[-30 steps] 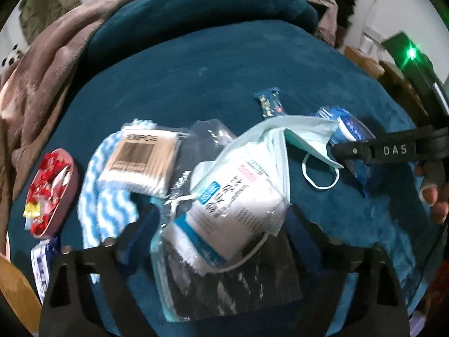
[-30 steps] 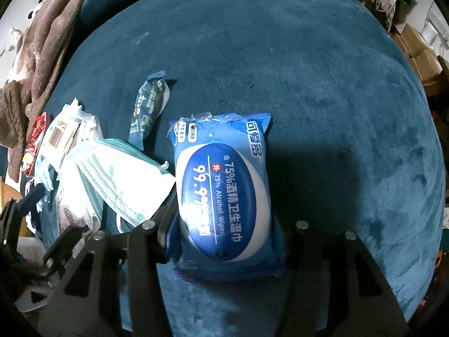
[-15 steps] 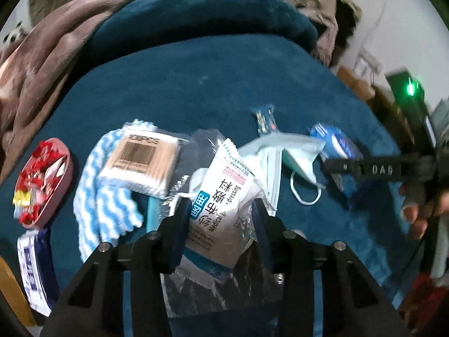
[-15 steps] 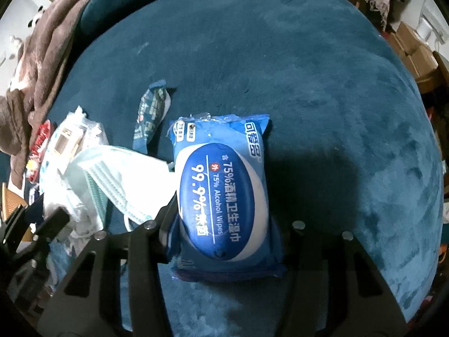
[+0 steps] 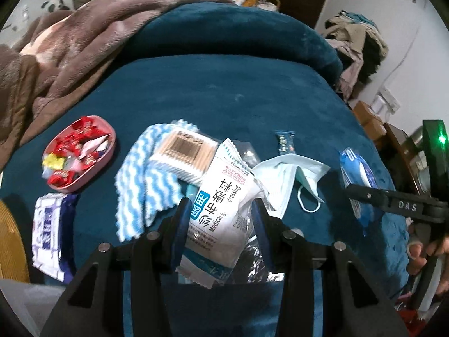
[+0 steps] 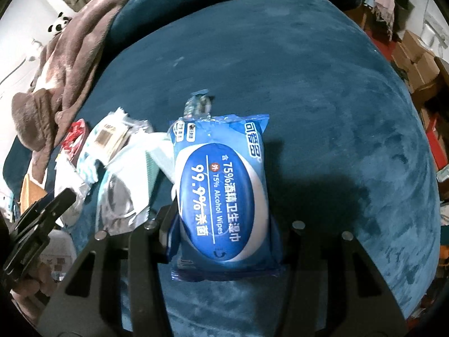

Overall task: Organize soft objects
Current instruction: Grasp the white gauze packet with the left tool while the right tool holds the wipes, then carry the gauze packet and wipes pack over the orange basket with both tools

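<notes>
The left tongs [image 5: 220,219] are clamped, about half closed, on a pack of medical dressing [image 5: 221,210]: a soft white pouch with blue and black printing, a serrated top edge and a blue band at its lower end, standing tilted between the two blue pads, which press into its sides. Under and behind it lies a crumpled clear plastic bag [image 5: 254,258]. The right tongs [image 6: 224,224] grip a pack of alcohol wipes [image 6: 224,196] in the same half-closed way: a plump blue pouch with a large dark-blue oval label edged in white and white lettering, its sealed ends wrinkled, held lengthwise along the fingers. It casts a shadow on the bed [image 6: 322,98] to its right.

Just beyond the dressing, on the teal plush bed cover, lies a box of cotton swabs [image 5: 186,153] resting on a blue-and-white wavy-striped cloth [image 5: 146,179]. To the right of these a pale-blue face mask [image 5: 291,177] lies folded, one ear loop curling out. Farther off sits a small dark-blue snack wrapper [image 5: 284,141]. At the left, a pink oval tray [image 5: 108,151] holds red-wrapped sweets, and nearer than it lies a white and dark-blue packet [image 5: 47,230].

At the back the bed cover rises into a rolled bolster, with a brown fleece blanket [image 5: 70,53] heaped over its left side. Clothes and cardboard boxes [image 6: 415,64] are piled beyond the bed at the right.
</notes>
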